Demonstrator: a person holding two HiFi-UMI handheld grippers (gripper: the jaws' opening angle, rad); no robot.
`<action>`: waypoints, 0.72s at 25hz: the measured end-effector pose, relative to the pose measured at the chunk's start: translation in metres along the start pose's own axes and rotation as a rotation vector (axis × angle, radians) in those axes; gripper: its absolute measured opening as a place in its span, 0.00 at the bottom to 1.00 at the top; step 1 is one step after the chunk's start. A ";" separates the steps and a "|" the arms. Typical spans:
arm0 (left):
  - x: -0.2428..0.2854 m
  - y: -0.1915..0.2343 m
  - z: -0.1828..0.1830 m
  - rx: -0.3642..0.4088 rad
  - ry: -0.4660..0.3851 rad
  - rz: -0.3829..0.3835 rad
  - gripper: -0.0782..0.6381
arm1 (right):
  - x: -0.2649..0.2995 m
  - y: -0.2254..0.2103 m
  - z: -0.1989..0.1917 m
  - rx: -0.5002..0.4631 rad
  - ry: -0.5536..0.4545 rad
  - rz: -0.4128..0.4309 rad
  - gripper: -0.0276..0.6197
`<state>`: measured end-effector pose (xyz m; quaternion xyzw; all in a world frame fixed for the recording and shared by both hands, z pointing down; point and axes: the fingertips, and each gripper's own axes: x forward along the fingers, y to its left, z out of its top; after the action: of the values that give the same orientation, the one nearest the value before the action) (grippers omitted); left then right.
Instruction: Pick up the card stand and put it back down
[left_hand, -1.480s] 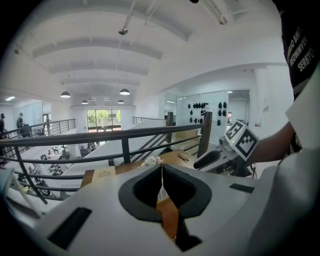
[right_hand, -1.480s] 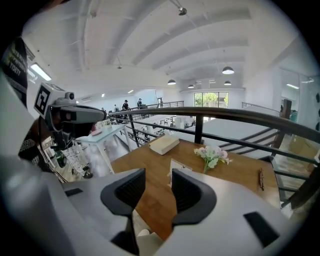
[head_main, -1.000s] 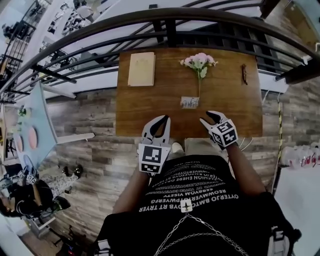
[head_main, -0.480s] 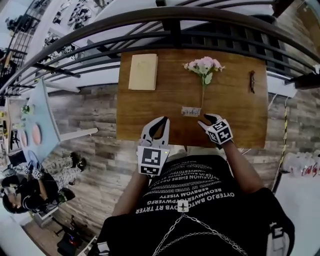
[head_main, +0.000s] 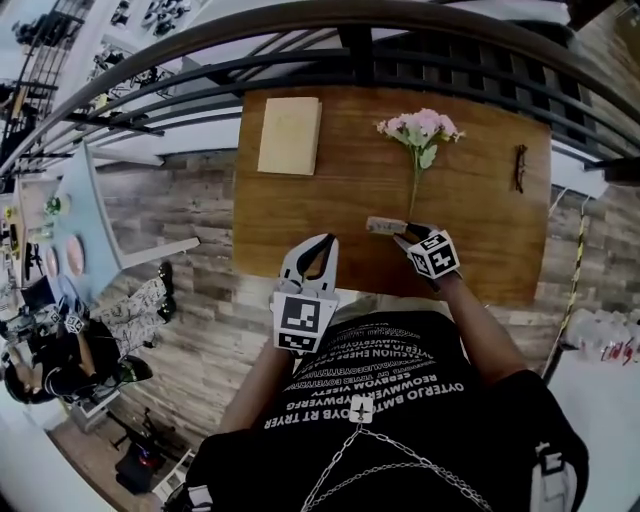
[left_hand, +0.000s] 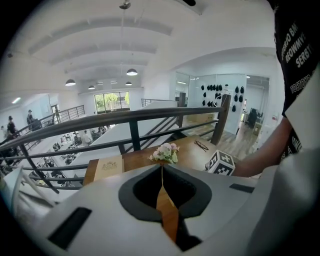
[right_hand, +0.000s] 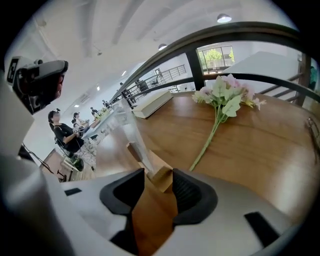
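Observation:
The card stand (head_main: 380, 224) is a clear sheet in a small wooden base, standing on the wooden table (head_main: 480, 230) below the flower's stem. In the right gripper view the near end of the card stand's (right_hand: 149, 163) base lies between the jaws. My right gripper (head_main: 406, 232) (right_hand: 158, 173) is at the stand's right end. Its jaws are opening, with slight gaps beside the wood, so nothing is gripped. My left gripper (head_main: 327, 243) (left_hand: 161, 168) hovers at the table's near edge, left of the stand, shut and empty.
A pink flower (head_main: 420, 130) lies behind the stand, its stem pointing toward it. A tan book (head_main: 290, 135) lies at the far left and a dark pair of glasses (head_main: 520, 167) at the far right. A black railing (head_main: 400, 60) runs behind the table.
My right gripper has moved forward and left along the table until its jaws surround the stand's end. The left gripper has stayed in place.

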<state>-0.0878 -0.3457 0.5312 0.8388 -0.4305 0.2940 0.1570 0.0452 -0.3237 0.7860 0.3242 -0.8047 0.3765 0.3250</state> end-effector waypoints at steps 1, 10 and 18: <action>0.000 0.001 -0.002 0.000 0.003 0.002 0.15 | 0.003 0.000 0.000 0.007 -0.003 0.000 0.33; 0.005 -0.001 -0.013 -0.010 0.016 0.006 0.15 | 0.013 -0.011 0.002 -0.003 0.007 -0.017 0.26; -0.013 -0.001 -0.015 -0.005 -0.013 0.022 0.15 | 0.000 -0.004 0.003 0.083 -0.014 -0.004 0.25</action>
<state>-0.0983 -0.3292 0.5341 0.8355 -0.4415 0.2890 0.1532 0.0472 -0.3282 0.7864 0.3418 -0.7898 0.4067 0.3063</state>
